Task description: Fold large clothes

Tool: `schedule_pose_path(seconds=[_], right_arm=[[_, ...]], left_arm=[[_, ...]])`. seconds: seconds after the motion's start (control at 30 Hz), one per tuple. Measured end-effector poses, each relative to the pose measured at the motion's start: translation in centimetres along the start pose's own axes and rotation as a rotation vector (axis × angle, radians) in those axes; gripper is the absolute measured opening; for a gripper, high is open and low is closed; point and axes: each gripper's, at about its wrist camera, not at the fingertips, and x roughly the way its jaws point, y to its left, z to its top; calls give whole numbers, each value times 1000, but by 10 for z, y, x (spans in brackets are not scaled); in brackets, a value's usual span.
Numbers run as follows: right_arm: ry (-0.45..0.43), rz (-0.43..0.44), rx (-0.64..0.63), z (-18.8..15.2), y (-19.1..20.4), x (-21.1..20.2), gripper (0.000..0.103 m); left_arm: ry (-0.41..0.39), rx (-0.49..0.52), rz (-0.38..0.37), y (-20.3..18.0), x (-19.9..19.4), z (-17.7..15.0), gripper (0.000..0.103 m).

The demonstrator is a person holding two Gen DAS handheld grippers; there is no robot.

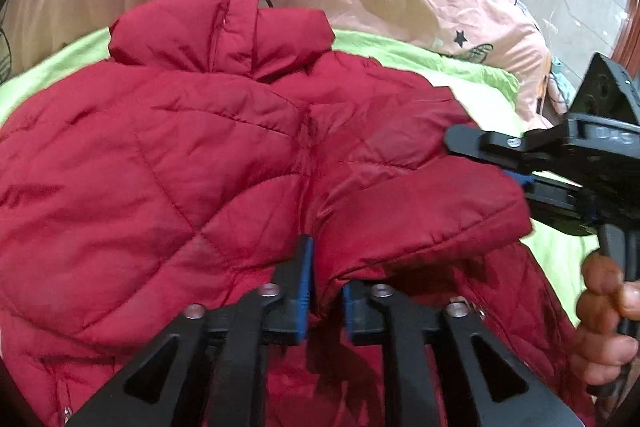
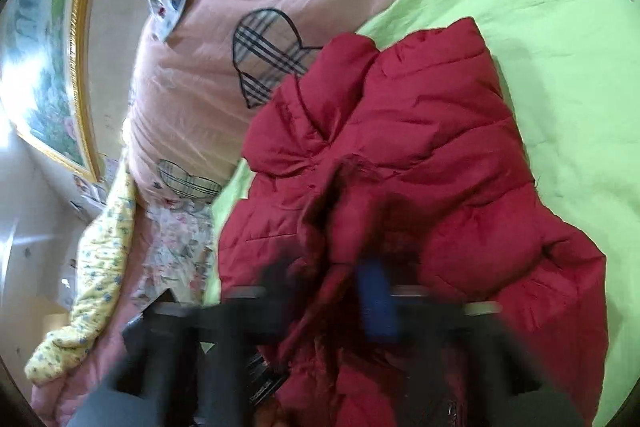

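red puffer jacket (image 1: 240,155) spread on green sheet (image 1: 472,75) | left gripper (image 1: 326,291) clamps a jacket fold | right gripper (image 2: 340,291) pinches jacket edge (view blurred)

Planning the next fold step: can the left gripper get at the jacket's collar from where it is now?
Probably yes. The collar lies exposed at the far edge of the red jacket, nothing on top. But the left gripper has its jaws on a jacket fold, so it must release first.

Bare green sheet (image 2: 560,39) lies open beside the red puffer jacket (image 2: 420,155); the pink quilt (image 2: 192,67) banks up against its collar side.
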Motion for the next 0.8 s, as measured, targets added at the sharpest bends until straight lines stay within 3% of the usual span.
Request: schedule_pose_path(seconds=[0.1,0.23,0.43,0.57,0.7,0.8], right_arm=[[-11,-29,-25,-3,3,-2,8],[-36,-66,-67,-7,8,-9,7],[-94,-141,-138,-7,10,-24,7],[-68,-184,-162,-13,1,-11,7],[-44,-230,-170,-19,-12,3,8],[-41,-225,-162,-18,-16,2,15]], left_arm=[[22,-2,-46,4,-11,-2,33],[1,-1,-46,11,-37,-8,49],[-66,-39,39,47,-77,-5,50],[-90,-103,122,82,-87,9,50],[-42,-160,174,111,-72,14,50],[3,-199,184,126,-51,12,49]])
